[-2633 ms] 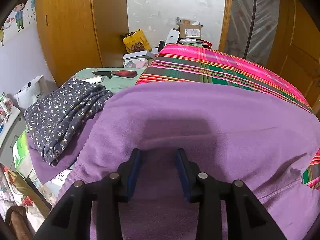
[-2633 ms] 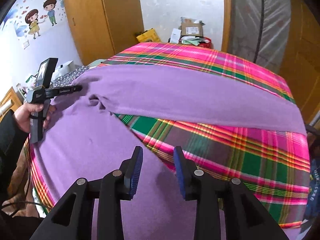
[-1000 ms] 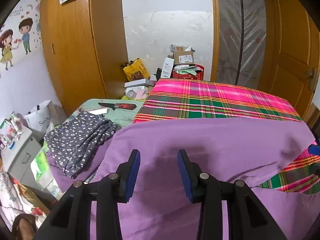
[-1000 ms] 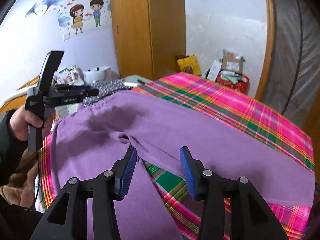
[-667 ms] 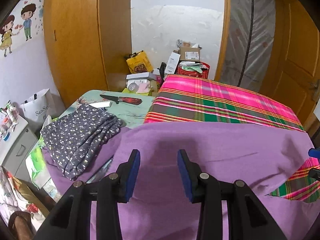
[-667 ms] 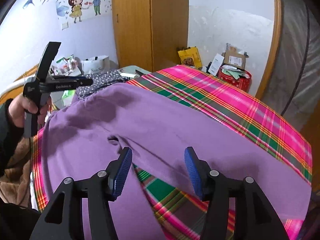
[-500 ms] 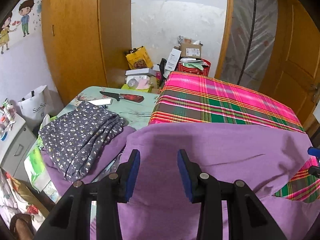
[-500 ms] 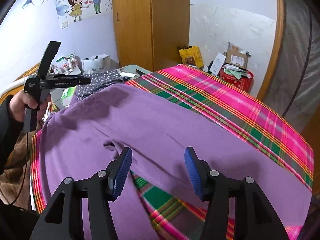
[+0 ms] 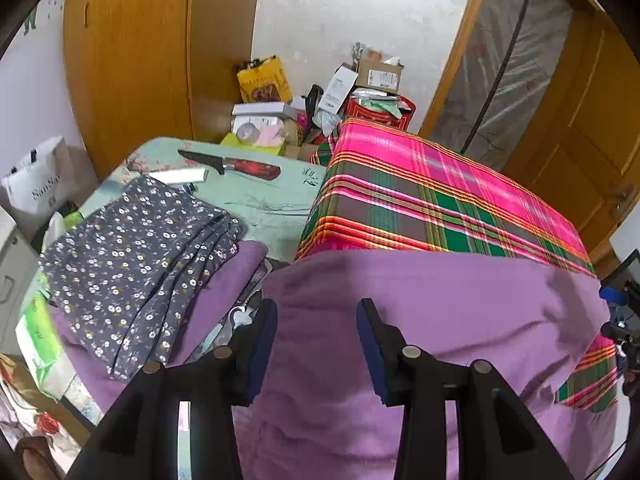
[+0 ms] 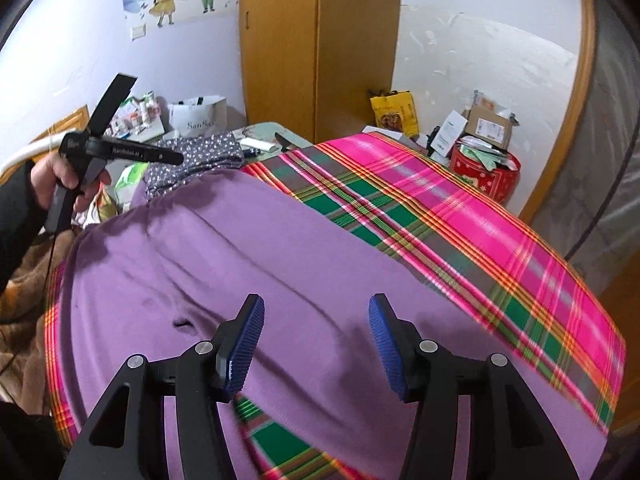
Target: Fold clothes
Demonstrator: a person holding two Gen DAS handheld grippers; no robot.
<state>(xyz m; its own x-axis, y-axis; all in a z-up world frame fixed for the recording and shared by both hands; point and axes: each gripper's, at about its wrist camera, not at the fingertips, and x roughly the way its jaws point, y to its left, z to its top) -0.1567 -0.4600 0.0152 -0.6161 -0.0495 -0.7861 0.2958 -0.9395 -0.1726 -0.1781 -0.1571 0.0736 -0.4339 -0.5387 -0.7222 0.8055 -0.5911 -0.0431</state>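
Your main risk is dragging the purple garment [image 10: 304, 264] out of shape; it lies spread in one broad layer over the plaid cloth [image 10: 460, 224] that covers the table, and a soft knit like this will likely bunch if you pinch only the top layer or pull before both grippers have a hold; the small pucker [image 10: 182, 323] to the left of the right gripper shows how easily it wrinkles. A second risk is on the left, where the garment's end hangs at the table's edge close to the floral garment [image 9: 136, 264] and the folded purple piece [image 9: 228, 284] beneath it; sweep too far that way and you could snag or topple that pile; the knife [image 9: 230, 166] on the pale green surface [image 9: 280, 196] beyond it is well clear for now, but keep it that way.

Your right gripper [image 10: 316, 344] stands wide, with nothing between its blue pads; the purple garment lies under and ahead of it, and the garment's near hem crosses just behind the fingertips, where a wedge of plaid shows. Your left gripper [image 9: 316, 348] is also parted and empty, held over the garment's left end; the fabric edge falls just beside its left finger; in the right wrist view you see that gripper [image 10: 120, 152] raised in your hand [image 10: 68, 178], above the far-left corner and not touching the cloth.
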